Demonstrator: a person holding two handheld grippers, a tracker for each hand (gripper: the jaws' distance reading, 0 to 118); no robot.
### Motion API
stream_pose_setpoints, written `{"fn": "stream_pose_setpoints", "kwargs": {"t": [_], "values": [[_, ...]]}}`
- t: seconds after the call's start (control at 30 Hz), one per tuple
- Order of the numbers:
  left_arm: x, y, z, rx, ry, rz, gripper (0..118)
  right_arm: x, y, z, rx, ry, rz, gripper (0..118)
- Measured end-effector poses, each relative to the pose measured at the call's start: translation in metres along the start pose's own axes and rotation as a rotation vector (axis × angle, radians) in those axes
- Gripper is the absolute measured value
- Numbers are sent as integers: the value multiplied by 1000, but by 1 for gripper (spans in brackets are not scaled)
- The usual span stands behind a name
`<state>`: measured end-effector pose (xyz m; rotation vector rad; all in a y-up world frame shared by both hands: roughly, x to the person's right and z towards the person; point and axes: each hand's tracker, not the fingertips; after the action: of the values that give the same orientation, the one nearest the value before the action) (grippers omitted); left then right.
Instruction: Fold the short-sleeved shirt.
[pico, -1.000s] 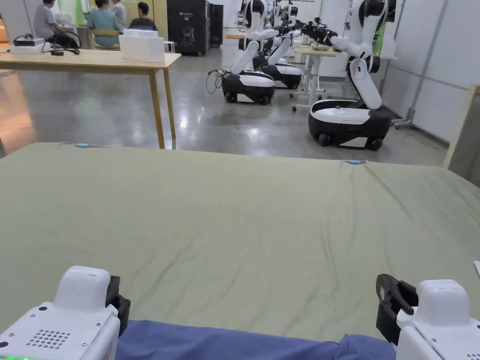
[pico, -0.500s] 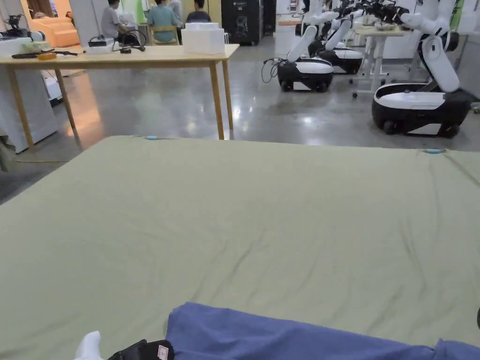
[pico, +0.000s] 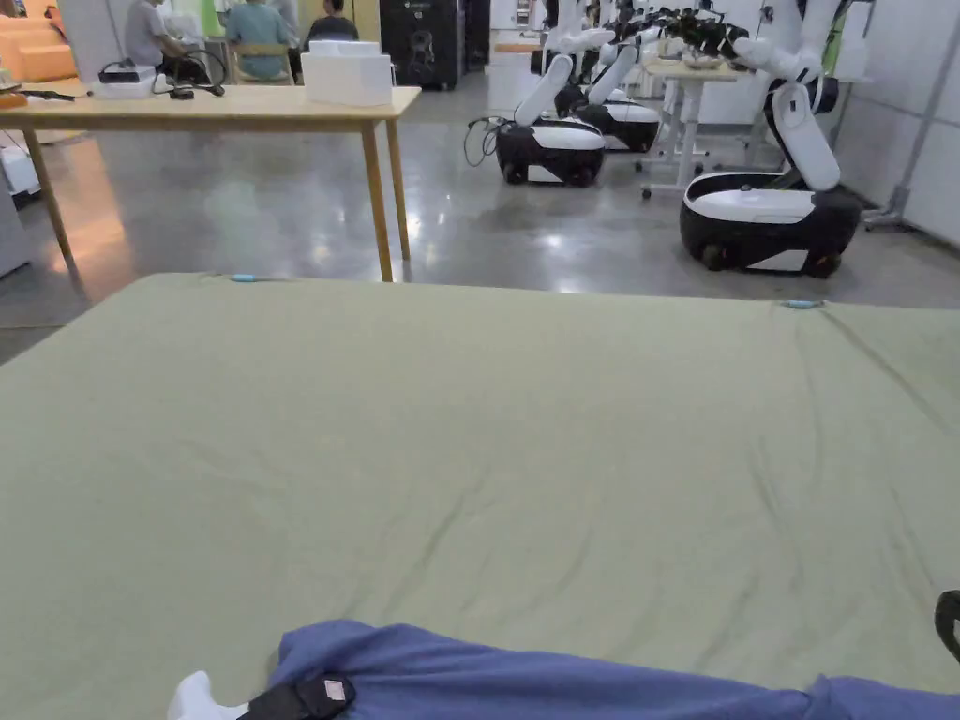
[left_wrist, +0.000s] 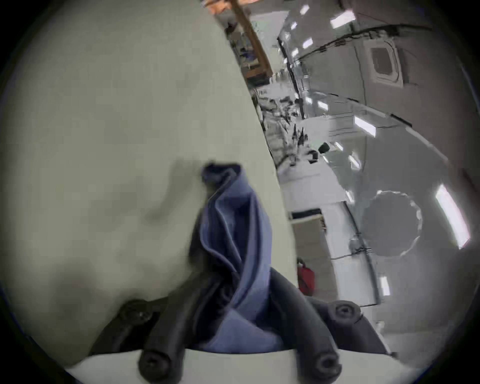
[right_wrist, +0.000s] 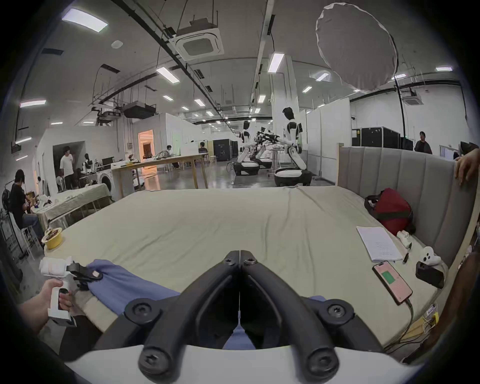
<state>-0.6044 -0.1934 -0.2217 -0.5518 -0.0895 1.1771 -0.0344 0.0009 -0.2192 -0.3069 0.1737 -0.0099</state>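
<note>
Both grippers pinch our blue shirt (pico: 525, 675): left gripper (left_wrist: 231, 298) and right gripper (right_wrist: 240, 259) clamped on cloth. It lies bunched at the bed's (pico: 487, 450) near edge; no fold made yet.

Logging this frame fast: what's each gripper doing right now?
Left gripper: closed on the blue shirt.
Right gripper: tips closed; shirt shows behind it, grip cannot be told.

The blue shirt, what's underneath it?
The blue shirt lies on the green bed sheet near the bed's front edge. The left gripper pinches one end. Whatever is directly beneath the cloth is covered.
</note>
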Motion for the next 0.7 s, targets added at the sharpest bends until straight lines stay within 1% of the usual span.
{"fn": "stream_pose_setpoints", "kwargs": {"t": [0.03,0.07,0.1,0.2,0.27,0.33,0.43,0.47,0.53,0.6,0.67,0.7], "values": [[5,8,9,18,44,-29,5,0,0,0,-4,3,-3,0],[4,13,16,17,51,-37,5,1,0,-1,-5,6,-3,0],[9,16,24,30,74,-77,5,-1,0,0,-6,8,1,0],[58,16,43,66,172,-462,5,-1,0,-4,-17,18,8,0],[112,-9,46,92,205,-757,5,-2,-1,-3,-22,29,6,0],[164,-41,42,99,163,-992,5,-2,-2,-3,-30,35,16,0],[222,-102,9,31,119,-1284,5,0,-5,0,-31,41,23,0],[234,-125,-7,-20,118,-1348,5,1,-6,2,-31,47,19,0],[247,-168,-45,-137,187,-1453,5,3,-10,7,-28,46,13,0],[241,-205,-87,-217,264,-1559,5,8,-13,9,-35,42,9,0],[226,-232,-124,-302,369,-1592,5,14,-16,11,-48,37,5,0],[217,-238,-137,-347,387,-1567,5,16,-17,11,-59,34,6,0]]}}
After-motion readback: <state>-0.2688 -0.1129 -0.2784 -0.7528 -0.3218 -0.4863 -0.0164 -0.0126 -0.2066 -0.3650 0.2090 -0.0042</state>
